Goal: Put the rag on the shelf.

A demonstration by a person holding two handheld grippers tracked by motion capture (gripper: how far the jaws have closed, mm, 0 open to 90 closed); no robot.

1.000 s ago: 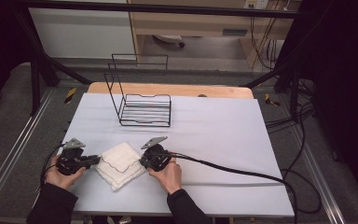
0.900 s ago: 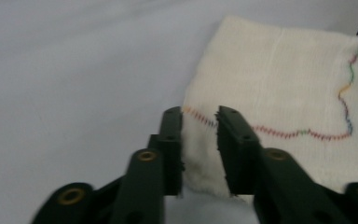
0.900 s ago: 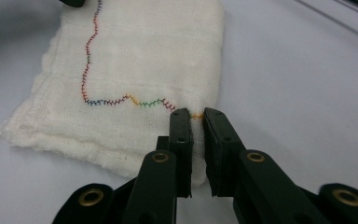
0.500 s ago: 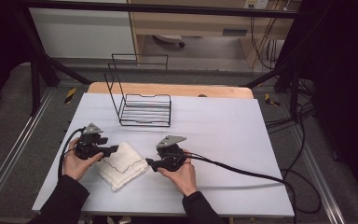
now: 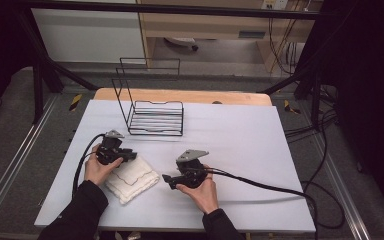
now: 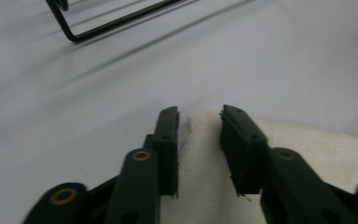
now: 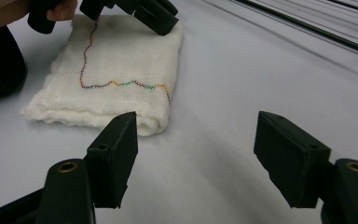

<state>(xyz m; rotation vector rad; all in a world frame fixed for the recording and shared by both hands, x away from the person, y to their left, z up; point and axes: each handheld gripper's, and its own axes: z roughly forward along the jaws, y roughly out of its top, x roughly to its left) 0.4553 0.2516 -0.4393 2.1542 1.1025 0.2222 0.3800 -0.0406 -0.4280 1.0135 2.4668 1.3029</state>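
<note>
Left tool closing over cloth, shifted up

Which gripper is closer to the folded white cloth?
Left. The left gripper is at the folded white cloth, its far corner between the jaws; the right gripper is beside it, apart.

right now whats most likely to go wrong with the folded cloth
The left claw has just been closing over one far corner of the folded white cloth; lifting from there could pull the fold open. The right claw stands open, off the cloth, so nothing steadies the near edge and the cloth may drag.
</note>
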